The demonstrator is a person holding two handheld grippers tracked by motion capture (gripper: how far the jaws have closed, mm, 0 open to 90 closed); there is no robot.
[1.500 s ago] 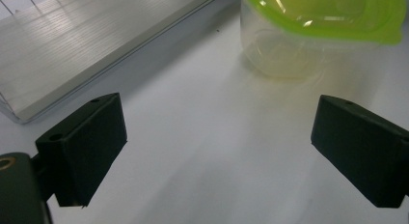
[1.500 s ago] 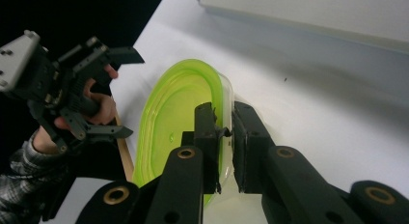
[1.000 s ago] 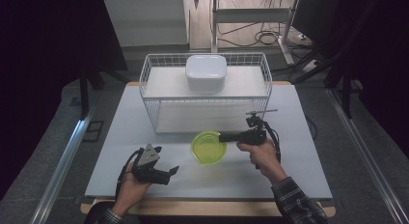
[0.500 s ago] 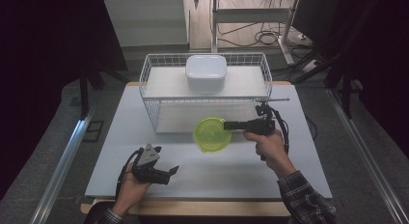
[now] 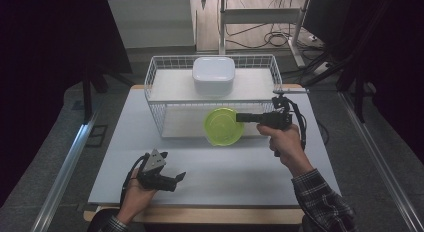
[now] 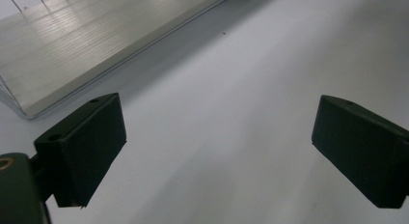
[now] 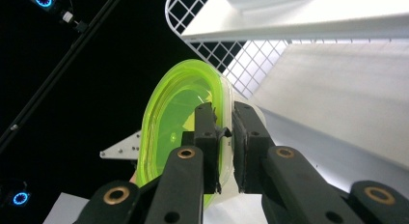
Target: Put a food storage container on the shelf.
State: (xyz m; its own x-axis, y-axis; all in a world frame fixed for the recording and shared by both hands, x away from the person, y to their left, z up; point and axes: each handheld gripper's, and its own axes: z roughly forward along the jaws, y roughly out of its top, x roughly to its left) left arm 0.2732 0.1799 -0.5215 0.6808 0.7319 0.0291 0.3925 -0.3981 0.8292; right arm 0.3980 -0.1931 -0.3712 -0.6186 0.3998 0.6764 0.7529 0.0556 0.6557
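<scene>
The tabletop point(image 5: 235, 177) is a pale grey sheet spanning most of the high view, bare along its near half; at its far edge stands a white wire basket point(image 5: 157, 87) holding a two-level shelf, with a white lidded container point(image 5: 214, 75) sitting on the upper level near the middle. In front of the basket's lower opening, a lime-green translucent bowl point(image 5: 222, 126) hangs in the air above the tabletop, tilted so its open side faces up toward the camera, touching nothing but the tool that carries it; the right gripper point(image 5: 242, 117) reaches in level from the right and its fingers are clamped on the bowl's rim; in the right gripper view one finger point(image 7: 206, 137) lies inside the green wall and the other presses on the outside, the bowl point(image 7: 178, 113) standing on edge against the basket's mesh behind. The left gripper point(image 5: 177, 180) rests low at the near left of the tabletop, well apart from the bowl; its fingers point(image 6: 84, 147) stand wide apart over bare surface, holding nothing.
</scene>
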